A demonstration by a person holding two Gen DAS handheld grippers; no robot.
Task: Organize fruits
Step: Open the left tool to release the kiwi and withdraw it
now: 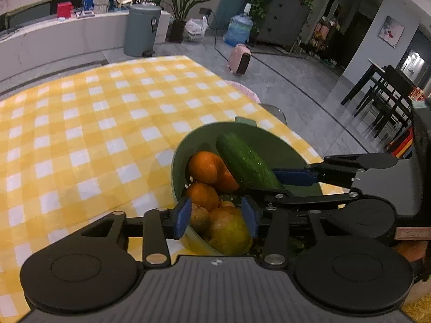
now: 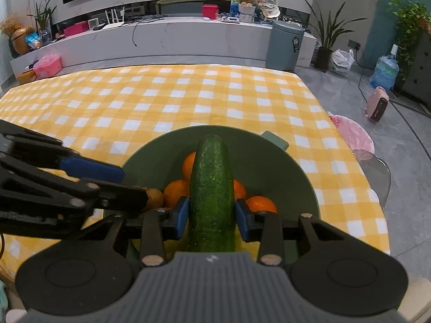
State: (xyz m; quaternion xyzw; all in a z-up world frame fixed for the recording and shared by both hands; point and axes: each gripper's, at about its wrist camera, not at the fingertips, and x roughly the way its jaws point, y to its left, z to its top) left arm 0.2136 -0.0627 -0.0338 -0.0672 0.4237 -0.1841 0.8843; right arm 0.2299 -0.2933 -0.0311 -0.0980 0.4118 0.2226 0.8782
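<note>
A green bowl [image 1: 274, 145] [image 2: 269, 156] stands near the right edge of the table and holds several oranges [image 1: 206, 167] [image 2: 175, 191]. My right gripper [image 2: 212, 216] [image 1: 277, 184] is shut on a dark green cucumber [image 2: 211, 183] [image 1: 245, 161], which points forward over the bowl above the oranges. My left gripper [image 1: 216, 220] reaches in from the left with its jaws apart over the bowl's near side. Between its blue pads lie a brown kiwi [image 1: 199, 218] [image 2: 155, 197], close to the left pad, and a yellow-green fruit [image 1: 229, 232]. Neither pad presses on them.
A yellow-and-white checked cloth [image 2: 188, 99] covers the table, bare to the left and beyond the bowl. A clear chair with a pink bundle [image 2: 350, 132] stands just past the table's right edge. Farther off are a grey bin [image 2: 285, 45] and a pink heater [image 2: 377, 106].
</note>
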